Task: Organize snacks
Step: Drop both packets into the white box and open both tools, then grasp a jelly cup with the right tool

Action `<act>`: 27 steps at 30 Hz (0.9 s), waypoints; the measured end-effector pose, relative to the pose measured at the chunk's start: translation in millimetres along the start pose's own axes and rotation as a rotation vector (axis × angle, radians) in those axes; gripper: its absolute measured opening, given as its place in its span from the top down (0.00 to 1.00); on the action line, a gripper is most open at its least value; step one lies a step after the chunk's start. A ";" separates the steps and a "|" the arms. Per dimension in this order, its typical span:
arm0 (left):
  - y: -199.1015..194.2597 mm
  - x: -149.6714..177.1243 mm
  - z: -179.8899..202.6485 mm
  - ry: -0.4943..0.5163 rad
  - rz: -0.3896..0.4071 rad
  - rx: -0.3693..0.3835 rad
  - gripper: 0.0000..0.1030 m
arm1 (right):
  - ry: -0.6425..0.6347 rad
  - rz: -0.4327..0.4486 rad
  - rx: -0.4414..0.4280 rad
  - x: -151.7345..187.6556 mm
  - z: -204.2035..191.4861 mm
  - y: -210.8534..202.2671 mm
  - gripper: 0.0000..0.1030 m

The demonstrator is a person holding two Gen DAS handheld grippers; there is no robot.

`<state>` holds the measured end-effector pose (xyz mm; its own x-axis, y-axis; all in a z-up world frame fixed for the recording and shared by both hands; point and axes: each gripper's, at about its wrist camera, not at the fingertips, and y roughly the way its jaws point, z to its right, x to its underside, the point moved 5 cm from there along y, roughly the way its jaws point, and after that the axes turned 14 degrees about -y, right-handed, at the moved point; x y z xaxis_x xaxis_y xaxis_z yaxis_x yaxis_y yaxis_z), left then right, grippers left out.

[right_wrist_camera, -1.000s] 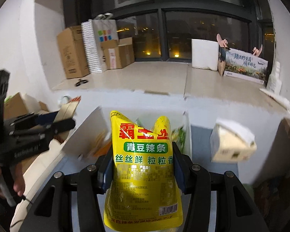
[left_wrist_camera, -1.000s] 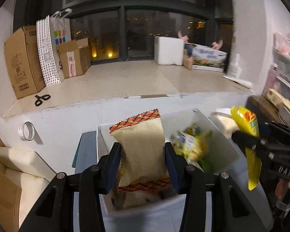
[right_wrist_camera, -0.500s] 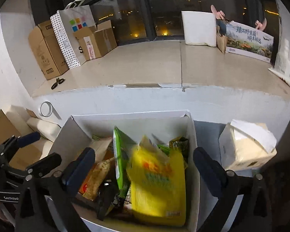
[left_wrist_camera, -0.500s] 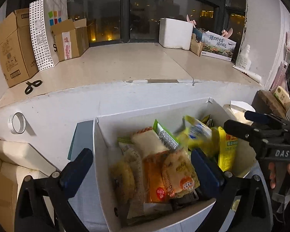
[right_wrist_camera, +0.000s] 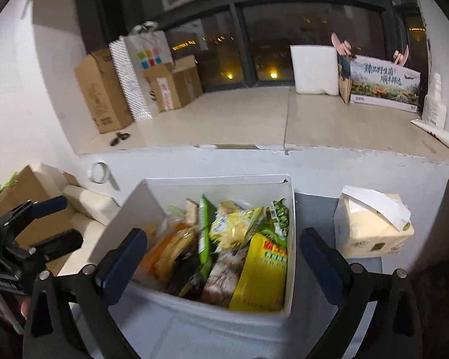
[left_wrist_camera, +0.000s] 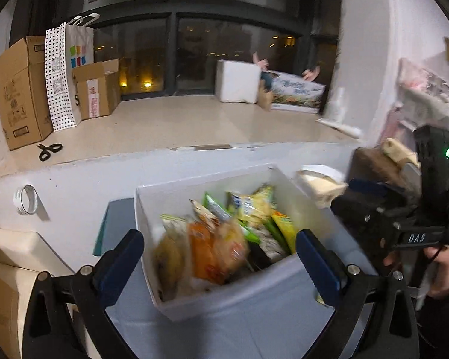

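A white box [left_wrist_camera: 218, 299] [right_wrist_camera: 289, 197] on the pale table holds several snack packets. Among them are an orange packet [left_wrist_camera: 202, 251], a green packet [right_wrist_camera: 205, 227] and a yellow pouch [right_wrist_camera: 262, 275] at the right side. My left gripper [left_wrist_camera: 220, 254] is open and empty, its fingers spread either side of the box's near edge. My right gripper [right_wrist_camera: 223, 254] is also open and empty above the box's near edge. The right gripper shows in the left wrist view [left_wrist_camera: 404, 218], and the left gripper shows in the right wrist view [right_wrist_camera: 36, 230].
A tissue box [right_wrist_camera: 374, 227] stands right of the white box. A tape roll [left_wrist_camera: 25, 200] hangs on the low wall behind. Cardboard boxes [left_wrist_camera: 18, 89], a dotted paper bag [left_wrist_camera: 64, 74] and scissors [left_wrist_camera: 49, 150] sit on the window ledge. A cardboard box [right_wrist_camera: 30, 197] stands at the left.
Both grippers opened and dropped their packets, the tan bag and the yellow pouch, into the white box. Both have since drawn back a little from the box.
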<state>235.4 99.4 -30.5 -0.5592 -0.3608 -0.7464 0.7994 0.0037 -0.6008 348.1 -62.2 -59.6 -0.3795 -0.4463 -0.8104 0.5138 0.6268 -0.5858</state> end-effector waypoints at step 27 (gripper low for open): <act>-89.4 137.4 29.1 0.072 -0.008 0.025 0.00 | 0.070 -0.164 0.025 241.3 -22.6 -72.4 0.00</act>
<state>93.5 22.3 -71.0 -0.5793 -0.2925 -0.7608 0.7995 -0.0223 -0.6002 202.0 -200.8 -212.6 -0.5120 -0.4951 -0.7020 0.4591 0.5329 -0.7108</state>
